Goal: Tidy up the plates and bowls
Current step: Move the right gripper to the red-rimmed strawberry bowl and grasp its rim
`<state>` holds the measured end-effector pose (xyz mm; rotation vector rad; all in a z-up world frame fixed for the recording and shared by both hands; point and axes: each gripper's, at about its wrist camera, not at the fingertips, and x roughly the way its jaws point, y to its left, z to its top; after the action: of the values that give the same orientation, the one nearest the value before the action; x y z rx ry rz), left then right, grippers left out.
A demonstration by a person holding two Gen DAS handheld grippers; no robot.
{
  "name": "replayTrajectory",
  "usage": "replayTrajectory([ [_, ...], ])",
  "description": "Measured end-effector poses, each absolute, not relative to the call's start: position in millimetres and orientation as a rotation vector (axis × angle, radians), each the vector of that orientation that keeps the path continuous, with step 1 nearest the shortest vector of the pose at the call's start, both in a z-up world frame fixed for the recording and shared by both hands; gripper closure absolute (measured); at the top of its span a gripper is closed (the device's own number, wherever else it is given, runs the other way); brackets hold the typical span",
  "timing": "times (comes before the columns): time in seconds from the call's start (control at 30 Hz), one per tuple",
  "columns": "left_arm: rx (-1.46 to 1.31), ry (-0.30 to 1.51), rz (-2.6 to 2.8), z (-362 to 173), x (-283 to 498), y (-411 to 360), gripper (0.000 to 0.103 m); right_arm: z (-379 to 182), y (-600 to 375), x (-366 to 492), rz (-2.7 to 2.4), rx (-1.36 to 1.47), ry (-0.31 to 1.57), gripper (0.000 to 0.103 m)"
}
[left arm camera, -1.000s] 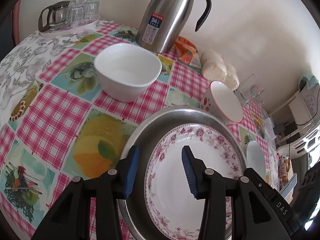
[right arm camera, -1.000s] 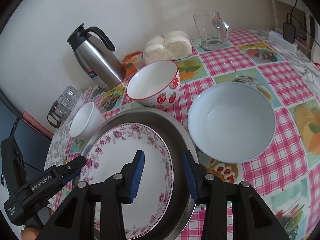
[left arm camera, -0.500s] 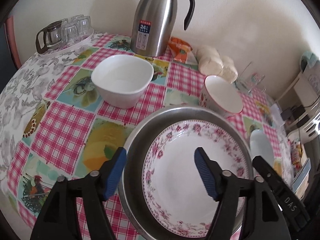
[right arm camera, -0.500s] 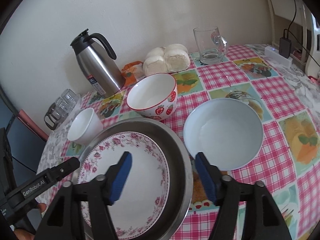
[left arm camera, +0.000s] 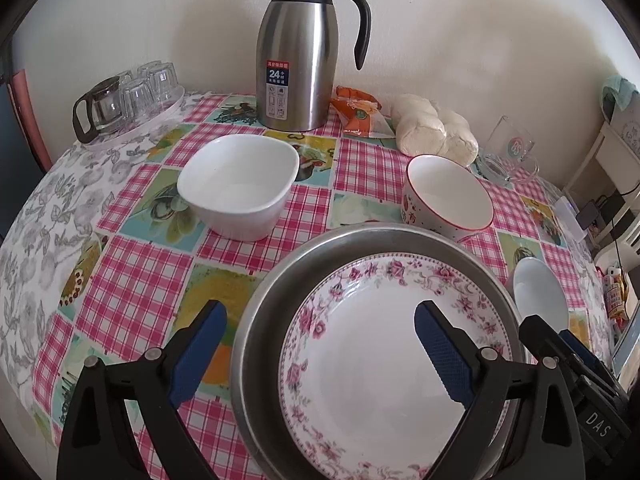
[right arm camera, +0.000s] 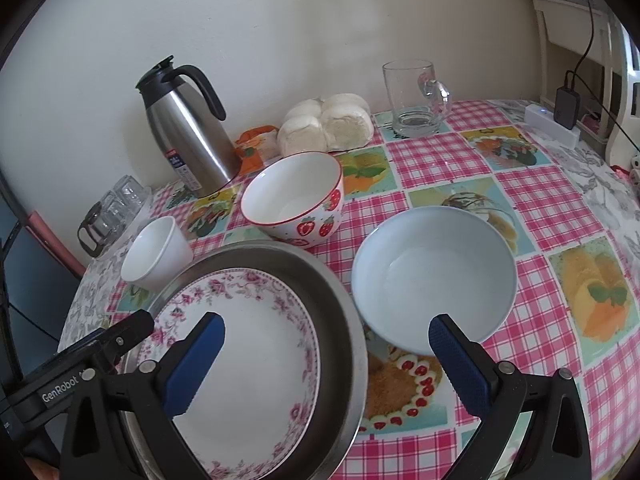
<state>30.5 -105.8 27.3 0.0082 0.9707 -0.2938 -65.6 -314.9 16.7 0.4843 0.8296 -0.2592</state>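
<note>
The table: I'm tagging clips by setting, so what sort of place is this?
Probably a home dining table. It has a checked fruit-print cloth, a thermos against the wall, a bag of steamed buns, and glass cups on a tray.

I've got a steel thermos jug (left arm camera: 296, 52) with a black handle upright at the back of the counter (left arm camera: 132, 280), against the wall. An orange snack packet (left arm camera: 358, 114) lies just beside it, then bagged white buns (left arm camera: 434, 132). A clear glass mug (right arm camera: 414, 98) stands past those. Upturned glasses (left arm camera: 132, 96) sit on a tray far left.
</note>
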Motion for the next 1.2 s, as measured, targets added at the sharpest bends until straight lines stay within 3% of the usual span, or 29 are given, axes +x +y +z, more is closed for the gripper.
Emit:
replayTrajectory([
  [0.73, -0.222, 0.757, -0.362, 59.2, 79.7, -132.9, 0.008, 33.1, -368.9, -62.4, -0.385, 0.491, 0.716, 0.0],
  [1.2, -0.307, 0.753, -0.526, 68.5, 103.2, -162.6, 0.007, 50.8, -413.2, -29.7, -0.408, 0.436, 0.746, 0.0],
])
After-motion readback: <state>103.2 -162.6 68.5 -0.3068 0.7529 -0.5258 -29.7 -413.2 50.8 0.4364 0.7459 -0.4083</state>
